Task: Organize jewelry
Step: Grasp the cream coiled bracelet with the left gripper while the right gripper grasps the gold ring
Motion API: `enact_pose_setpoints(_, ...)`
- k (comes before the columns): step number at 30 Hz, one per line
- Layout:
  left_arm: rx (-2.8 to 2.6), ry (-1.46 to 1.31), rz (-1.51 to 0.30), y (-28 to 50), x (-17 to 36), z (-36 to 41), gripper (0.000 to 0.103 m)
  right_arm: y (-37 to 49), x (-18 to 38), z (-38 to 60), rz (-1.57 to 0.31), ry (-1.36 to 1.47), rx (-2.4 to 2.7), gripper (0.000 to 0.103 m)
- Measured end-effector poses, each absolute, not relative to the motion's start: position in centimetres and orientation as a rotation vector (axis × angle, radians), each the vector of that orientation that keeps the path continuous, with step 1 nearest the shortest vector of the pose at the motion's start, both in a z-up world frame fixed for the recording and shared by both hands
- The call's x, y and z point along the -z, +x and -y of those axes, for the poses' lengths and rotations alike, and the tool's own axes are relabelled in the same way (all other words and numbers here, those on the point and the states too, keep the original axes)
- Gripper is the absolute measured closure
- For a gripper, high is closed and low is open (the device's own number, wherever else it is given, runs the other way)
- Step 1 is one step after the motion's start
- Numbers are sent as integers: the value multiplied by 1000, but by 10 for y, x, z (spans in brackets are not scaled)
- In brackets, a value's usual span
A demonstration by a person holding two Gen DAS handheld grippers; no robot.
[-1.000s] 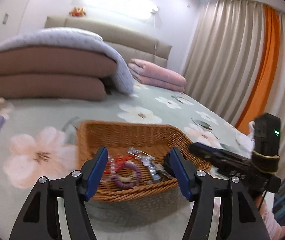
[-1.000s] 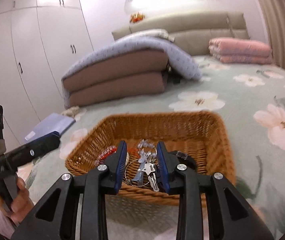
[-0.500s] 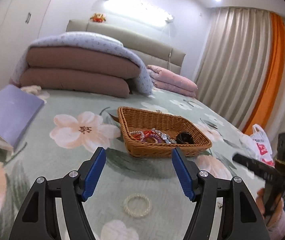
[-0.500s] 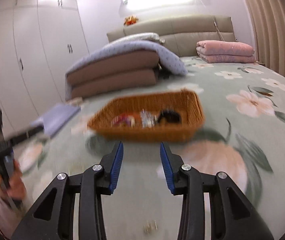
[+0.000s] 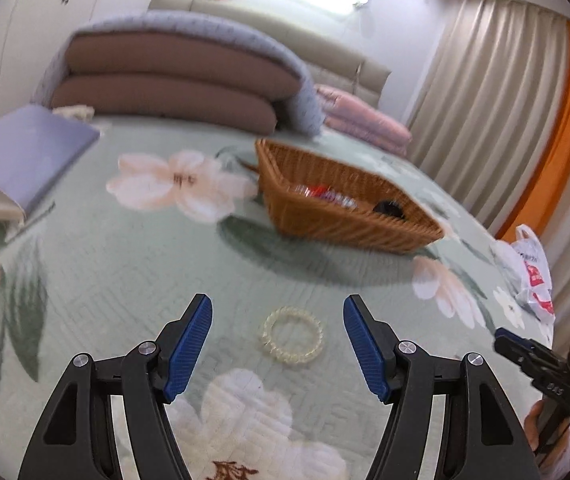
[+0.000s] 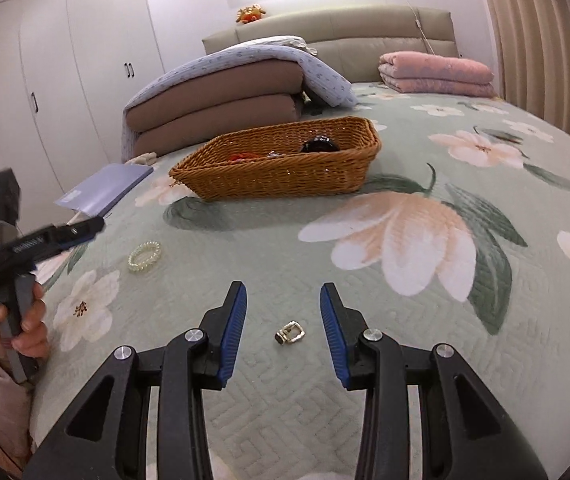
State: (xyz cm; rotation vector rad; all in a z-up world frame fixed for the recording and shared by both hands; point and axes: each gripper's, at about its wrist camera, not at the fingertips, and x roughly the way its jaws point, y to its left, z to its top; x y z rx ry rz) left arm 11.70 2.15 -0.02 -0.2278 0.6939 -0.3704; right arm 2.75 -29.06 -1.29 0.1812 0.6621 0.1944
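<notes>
A pale bead bracelet [image 5: 291,336] lies on the green floral bedspread, between and just ahead of my open left gripper [image 5: 278,320]. It also shows in the right wrist view [image 6: 145,256]. A small gold ring [image 6: 290,332] lies between the tips of my open right gripper [image 6: 283,300]. A wicker basket [image 6: 285,178] holding several jewelry pieces stands further up the bed; it also shows in the left wrist view [image 5: 341,216]. Both grippers are empty.
A purple book [image 5: 25,160] lies at the left. Folded brown and blue quilts [image 6: 221,100] and pink blankets [image 6: 437,74] sit by the headboard. A white plastic bag [image 5: 533,276] lies at the bed's right edge. Curtains hang on the right.
Both grippers have pulled back from the basket toward the near end of the bed and dropped lower. The bracelet and the ring have come between their jaws.
</notes>
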Motion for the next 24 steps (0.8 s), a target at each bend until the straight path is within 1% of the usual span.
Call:
enact_pose_setpoints(5,367,-235,-710,118,7,-20,33,34,21,287,-735,168,-201,62)
enact_pose_setpoints(10,362,-257,-799,131,23,-20,33,42,39,266,-842,70,-192,62)
enact_pose_setpoints(15,364,-195,-807,131,26,-8,34,44,45,264,-864,59,-175,62)
enact_pose_setpoints(16,360,-180,-812,131,26,-5,36,45,47,265,-873,66,-176,62)
enact_pose_setpoints(18,353,-145,-840,134,31,2,44,47,47,266,-878,78,-178,62)
enact_pose_setpoints(19,353,-133,-852,135,33,5,52,48,47,266,-879,79,-178,62)
enact_pose_setpoints(20,348,-119,-861,136,35,7,53,49,47,265,-880,76,-176,62)
enact_pose_setpoints(24,349,-91,-860,137,35,12,53,51,47,262,-878,64,-168,62)
